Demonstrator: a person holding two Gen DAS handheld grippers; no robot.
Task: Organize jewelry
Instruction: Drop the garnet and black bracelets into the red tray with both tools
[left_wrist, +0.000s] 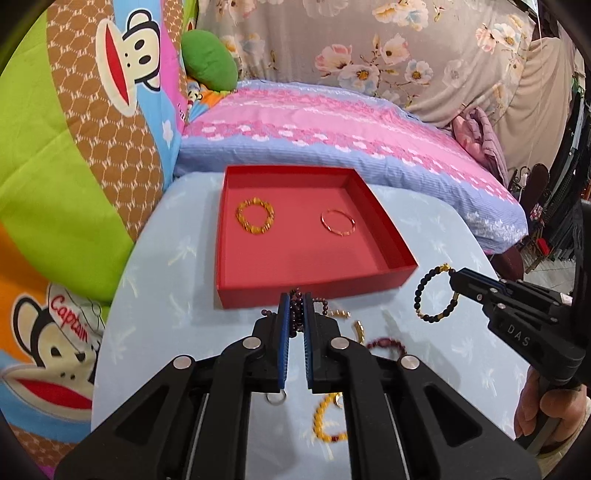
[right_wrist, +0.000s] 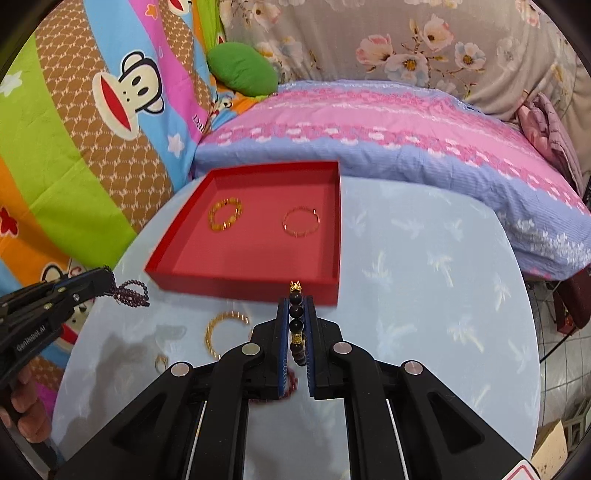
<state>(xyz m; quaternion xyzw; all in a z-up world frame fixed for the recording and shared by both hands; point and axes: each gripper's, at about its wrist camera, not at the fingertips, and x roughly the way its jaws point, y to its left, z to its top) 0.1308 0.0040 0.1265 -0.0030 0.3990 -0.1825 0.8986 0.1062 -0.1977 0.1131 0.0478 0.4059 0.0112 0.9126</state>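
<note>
Black bead bracelet (right_wrist: 296, 326) runs lengthwise between right gripper (right_wrist: 296, 306) fingers; left gripper (left_wrist: 295, 302) fingers clamp purple beads (left_wrist: 295, 314)

Pink-blue bed (left_wrist: 332, 125) beside round blue table (right_wrist: 424, 258)

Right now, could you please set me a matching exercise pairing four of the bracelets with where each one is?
Things:
1. amber bead bracelet
2. thin pink bangle
3. dark purple bead string
4. black bead bracelet

Places:
A. held in the right gripper
B. right side of the red box
C. held in the left gripper
D. left side of the red box

Pairs: 1-D, 2-B, 3-C, 4-A
</note>
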